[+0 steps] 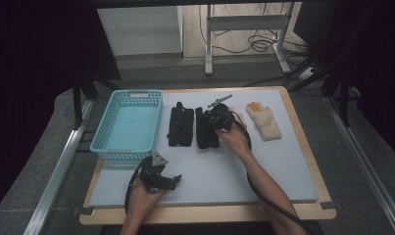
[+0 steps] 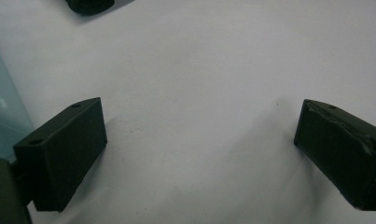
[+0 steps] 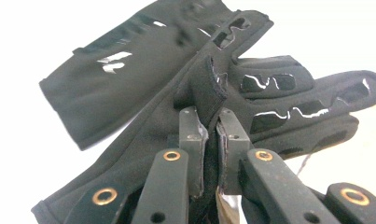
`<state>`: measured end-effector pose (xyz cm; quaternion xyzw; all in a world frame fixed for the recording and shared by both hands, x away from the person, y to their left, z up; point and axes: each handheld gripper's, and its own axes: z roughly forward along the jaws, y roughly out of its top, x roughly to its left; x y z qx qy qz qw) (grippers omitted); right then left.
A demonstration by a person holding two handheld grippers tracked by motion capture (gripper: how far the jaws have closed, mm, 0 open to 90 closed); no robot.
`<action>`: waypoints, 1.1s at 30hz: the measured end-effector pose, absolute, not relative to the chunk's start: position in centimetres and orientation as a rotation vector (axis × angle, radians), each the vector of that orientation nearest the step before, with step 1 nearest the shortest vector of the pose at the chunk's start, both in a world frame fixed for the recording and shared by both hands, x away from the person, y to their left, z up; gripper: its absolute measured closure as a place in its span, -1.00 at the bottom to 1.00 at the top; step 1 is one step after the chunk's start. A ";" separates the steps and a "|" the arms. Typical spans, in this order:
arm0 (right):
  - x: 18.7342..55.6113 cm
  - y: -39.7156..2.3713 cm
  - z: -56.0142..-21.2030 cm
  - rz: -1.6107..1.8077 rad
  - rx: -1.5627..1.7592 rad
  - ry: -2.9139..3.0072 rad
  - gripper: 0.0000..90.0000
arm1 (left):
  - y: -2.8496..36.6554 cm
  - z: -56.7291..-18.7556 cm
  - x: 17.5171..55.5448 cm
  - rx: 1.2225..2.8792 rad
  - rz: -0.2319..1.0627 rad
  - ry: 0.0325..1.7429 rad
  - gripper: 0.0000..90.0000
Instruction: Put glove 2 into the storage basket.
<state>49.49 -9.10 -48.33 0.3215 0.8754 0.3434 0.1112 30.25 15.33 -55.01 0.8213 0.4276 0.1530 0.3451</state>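
The desk, a wooden top under a pale grey mat, carries a light blue plastic lattice basket at its far left edge, two black fabric gloves mid-desk and a cream knitted glove toward the far right.

The right tongs are clamped on a thin fold of the nearer black glove. So slight a pinch could slip on lifting, or drag the second black glove lying just beside it.

The left tongs stand apart over bare mat near the front-left edge.

The basket's contents are hard to make out, and the gloves' cuffs are cut off in the right gripper view.
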 end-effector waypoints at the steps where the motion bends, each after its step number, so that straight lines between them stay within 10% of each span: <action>1: 48.9 -9.2 -47.8 1.024 0.933 2.570 0.82 | 15.3 -55.0 30.3 2.133 0.398 1.109 -0.94; 18: 36.6 -11.8 -47.5 1.172 0.912 2.626 0.78 | 15.3 -55.0 30.2 2.127 0.398 1.115 -0.93; 20: 35.6 -11.8 -49.2 1.155 0.916 2.644 0.42 | 15.3 -55.0 30.2 2.131 0.396 1.113 -0.93; 33: 38.1 -13.4 -47.5 1.191 0.913 2.543 0.19 | 15.4 -55.0 30.2 2.137 0.400 1.109 -0.93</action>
